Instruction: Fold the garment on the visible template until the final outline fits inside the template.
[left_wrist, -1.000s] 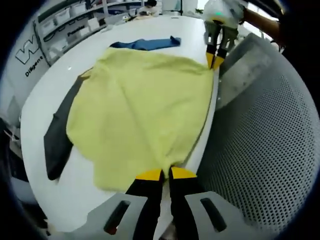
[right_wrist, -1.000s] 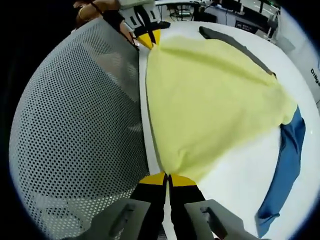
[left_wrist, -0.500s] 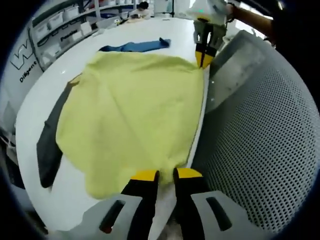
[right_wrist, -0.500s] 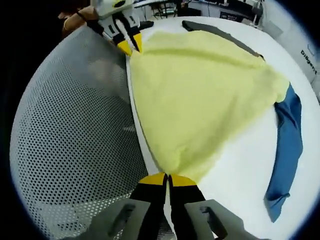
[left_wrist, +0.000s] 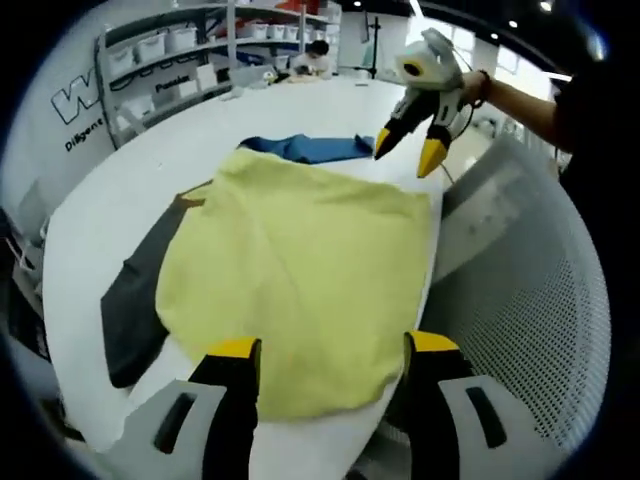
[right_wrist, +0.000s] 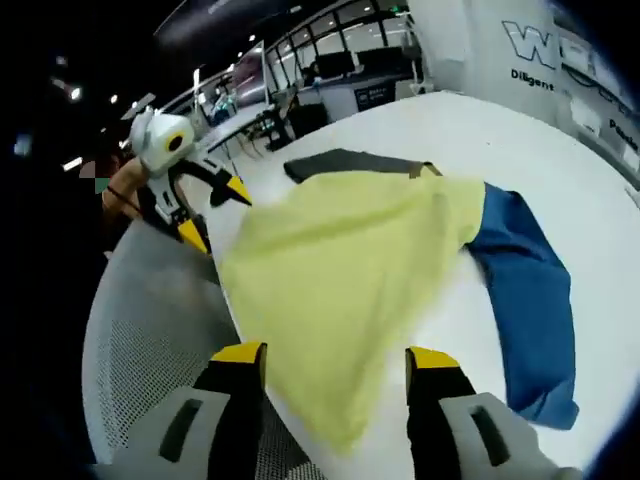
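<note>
Now, garment: a pale yellow, soft knit garment (left_wrist: 300, 270) lies spread flat on the round white table (left_wrist: 110, 190), one edge running along the table's rim next to the grey perforated mesh surface (left_wrist: 520, 330).
Underneath: a dark grey flat piece (left_wrist: 135, 300) pokes out from under the yellow cloth on one side, likely the template; a blue cloth (right_wrist: 525, 300) lies on the table touching the yellow garment's far edge.
Left gripper: the left gripper (left_wrist: 325, 365) hovers just above the near hem, its yellow-tipped jaws spread wide apart and holding nothing.
Right gripper: the right gripper (right_wrist: 325, 365) is raised over the opposite corner, its jaws likewise wide apart and empty; in the left gripper view it hangs above the far corner by the blue cloth.
Handling: light, limp and thin, I judge; it will drape and sag from any pinch, wrinkle readily, and slide easily on the smooth tabletop.
Where to hold: probably best taken at two corners of one edge, pinching a single layer of fabric at the hem, so the fold line stays straight as it is carried over.
Risk: a grip on only one corner would let the cloth twist; the edge at the table rim could slip off.
Fit: the yellow cloth overhangs the grey piece widely, so folding is not yet done.
</note>
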